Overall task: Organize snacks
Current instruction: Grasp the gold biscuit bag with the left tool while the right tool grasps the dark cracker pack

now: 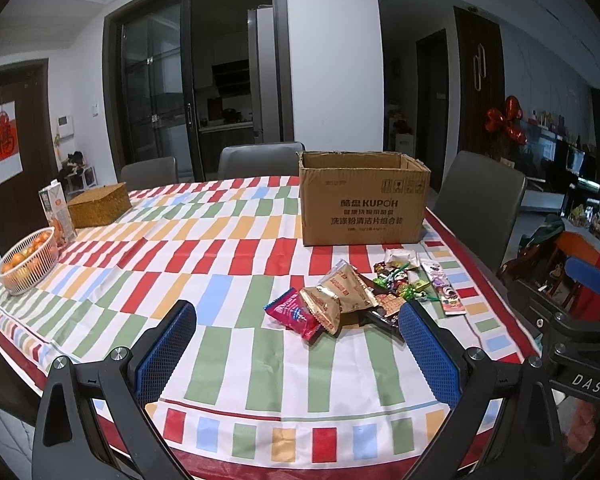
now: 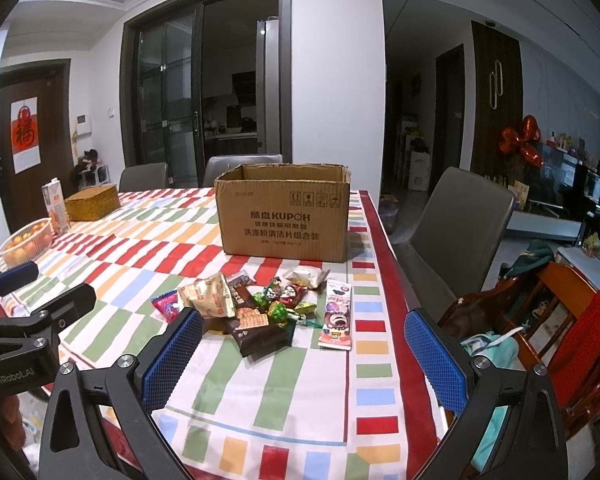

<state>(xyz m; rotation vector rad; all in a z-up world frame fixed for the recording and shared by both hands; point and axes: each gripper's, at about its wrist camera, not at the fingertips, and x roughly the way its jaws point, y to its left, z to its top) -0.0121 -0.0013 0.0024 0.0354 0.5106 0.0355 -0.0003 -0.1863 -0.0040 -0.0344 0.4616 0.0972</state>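
A pile of snack packets lies on the striped tablecloth in front of an open cardboard box. In the right wrist view the pile holds tan packets, a pink packet, dark chocolate wrappers, small candies and a long cartoon packet, with the box behind. My left gripper is open and empty, above the table just short of the pile. My right gripper is open and empty, near the pile's front. The left gripper also shows in the right wrist view, at the left.
A white basket of oranges, a drink carton and a woven box stand at the table's far left. Grey chairs ring the table. A wooden chair with clutter is at the right.
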